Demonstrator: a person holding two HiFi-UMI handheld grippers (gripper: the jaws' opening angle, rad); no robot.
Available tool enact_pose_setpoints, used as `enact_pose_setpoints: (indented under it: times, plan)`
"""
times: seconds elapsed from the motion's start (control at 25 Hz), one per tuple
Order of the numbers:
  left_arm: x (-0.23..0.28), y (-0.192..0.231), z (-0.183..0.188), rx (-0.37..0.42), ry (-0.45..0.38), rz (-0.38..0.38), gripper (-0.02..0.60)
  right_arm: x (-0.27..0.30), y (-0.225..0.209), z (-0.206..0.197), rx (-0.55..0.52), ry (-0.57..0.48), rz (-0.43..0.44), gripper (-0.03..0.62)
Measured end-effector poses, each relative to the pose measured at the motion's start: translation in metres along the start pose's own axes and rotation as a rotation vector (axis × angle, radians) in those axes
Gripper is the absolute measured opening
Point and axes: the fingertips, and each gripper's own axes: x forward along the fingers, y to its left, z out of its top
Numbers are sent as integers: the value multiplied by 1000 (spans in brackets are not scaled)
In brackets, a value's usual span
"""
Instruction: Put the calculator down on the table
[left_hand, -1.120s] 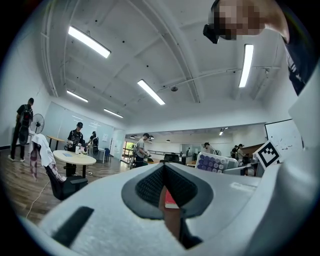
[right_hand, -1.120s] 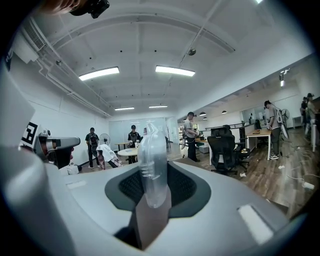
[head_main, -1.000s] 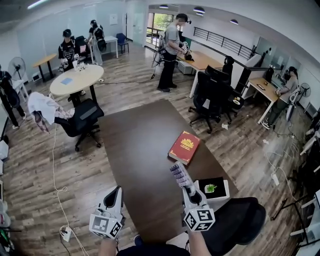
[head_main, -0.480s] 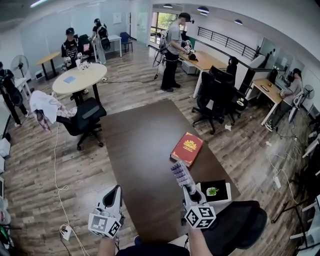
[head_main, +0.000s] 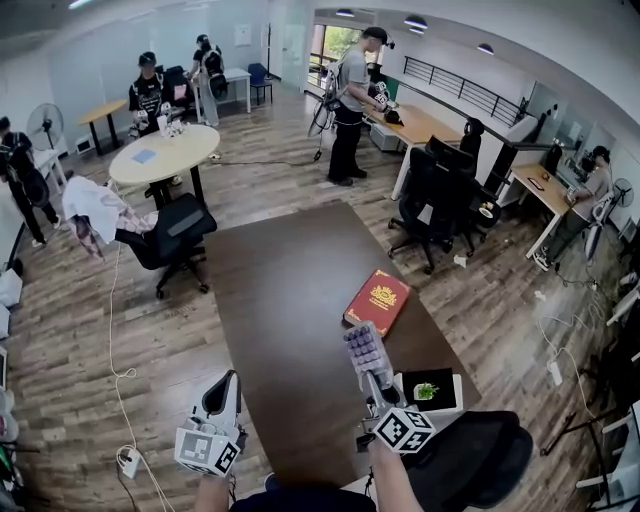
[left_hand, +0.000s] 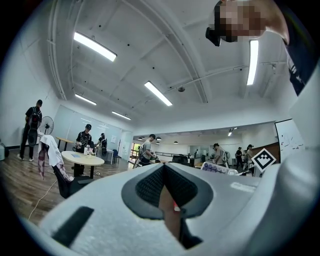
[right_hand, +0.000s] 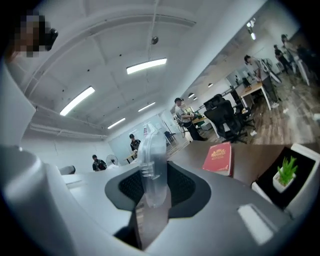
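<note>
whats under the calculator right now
Only bare brown table shows around it; the calculator, clamped in the right gripper, hides the patch directly beneath. The red book lies beyond it.

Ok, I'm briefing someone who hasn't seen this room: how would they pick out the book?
Find the long dark table in mid-floor. Near its right edge lies the book, closed and flat. It alone is red with a gold emblem; the neighbouring tray is black and white.

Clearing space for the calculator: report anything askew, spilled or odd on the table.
Nothing looks spilled or damaged. The red book lies skewed to the table's right edge, close beside it. The calculator is clamped at a tilt in the right gripper, over the tabletop and not lying flat on it.
</note>
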Motion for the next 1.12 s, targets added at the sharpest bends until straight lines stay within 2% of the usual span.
enact_pose_setpoints:
  times: [0.2, 0.36, 0.44, 0.56, 0.92, 1.12]
  plan:
    - [0, 8, 0, -20, -2, 28, -5, 7, -5, -3, 353, -35, 74, 118]
    - [0, 10, -1, -21, 3, 30, -5, 13, -5, -11, 738, -93, 190, 118]
    - [1, 9, -1, -22, 6, 30, -5, 15, -7, -16, 844, -104, 208, 118]
    - [0, 10, -1, -22, 7, 36, -5, 17, -11, -25, 877, -96, 205, 118]
    - [-1, 14, -2, -18, -3, 60, -5, 23, -22, -32, 837, -78, 177, 118]
    - [1, 14, -5, -14, -1, 56, -5, 31, -46, -55, 844, -47, 117, 118]
